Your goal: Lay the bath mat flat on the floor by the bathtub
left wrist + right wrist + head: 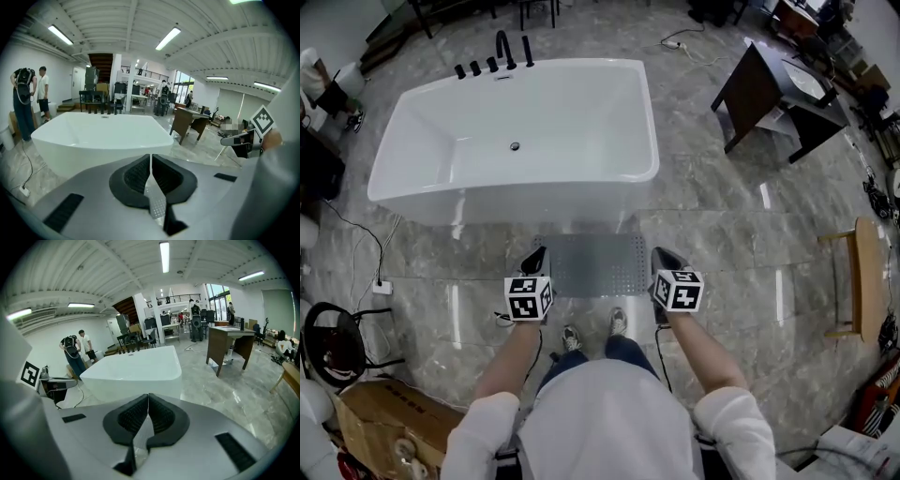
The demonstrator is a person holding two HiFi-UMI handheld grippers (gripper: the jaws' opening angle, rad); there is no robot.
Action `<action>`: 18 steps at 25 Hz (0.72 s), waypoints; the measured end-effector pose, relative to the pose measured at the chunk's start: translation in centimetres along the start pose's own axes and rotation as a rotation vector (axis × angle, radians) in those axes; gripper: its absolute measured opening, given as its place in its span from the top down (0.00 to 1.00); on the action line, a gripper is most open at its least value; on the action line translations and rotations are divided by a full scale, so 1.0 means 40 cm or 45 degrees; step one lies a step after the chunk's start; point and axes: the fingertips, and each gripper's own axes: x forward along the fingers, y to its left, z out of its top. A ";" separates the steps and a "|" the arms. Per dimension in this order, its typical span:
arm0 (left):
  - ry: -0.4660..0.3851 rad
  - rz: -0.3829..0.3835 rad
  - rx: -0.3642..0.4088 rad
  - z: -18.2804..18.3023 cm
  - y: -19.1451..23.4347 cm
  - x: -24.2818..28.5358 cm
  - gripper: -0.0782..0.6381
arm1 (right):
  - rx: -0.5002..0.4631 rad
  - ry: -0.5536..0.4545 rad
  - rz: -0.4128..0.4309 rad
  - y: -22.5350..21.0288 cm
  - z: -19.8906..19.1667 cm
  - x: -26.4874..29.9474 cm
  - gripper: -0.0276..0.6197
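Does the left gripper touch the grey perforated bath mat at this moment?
Touching. In the left gripper view the left gripper has its jaws closed on an edge of the grey perforated bath mat, with no gap.

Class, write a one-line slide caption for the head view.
Facing the white bathtub, a person holds the grey bath mat pinched between left claw and right claw.

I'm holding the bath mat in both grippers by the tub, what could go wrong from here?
1. The left gripper and right gripper each pinch only a thin edge of the bath mat; one side may slip free.
2. The mat is held up between the bathtub and your shoes, so it could land creased against the tub or over your feet.
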 end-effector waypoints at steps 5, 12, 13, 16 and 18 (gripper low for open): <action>-0.055 -0.013 0.000 0.033 -0.030 -0.054 0.83 | -0.026 -0.062 0.010 0.001 0.022 -0.064 0.91; -0.133 -0.023 0.016 0.076 -0.057 -0.129 0.83 | -0.153 -0.260 0.014 0.051 0.105 -0.168 0.91; -0.146 -0.023 0.021 0.086 -0.063 -0.138 0.83 | -0.160 -0.279 0.019 0.056 0.113 -0.180 0.91; -0.184 -0.018 0.066 0.113 -0.083 -0.164 0.83 | -0.169 -0.324 0.038 0.077 0.131 -0.212 0.91; -0.219 -0.030 0.080 0.133 -0.097 -0.179 0.83 | -0.174 -0.361 0.050 0.089 0.149 -0.234 0.91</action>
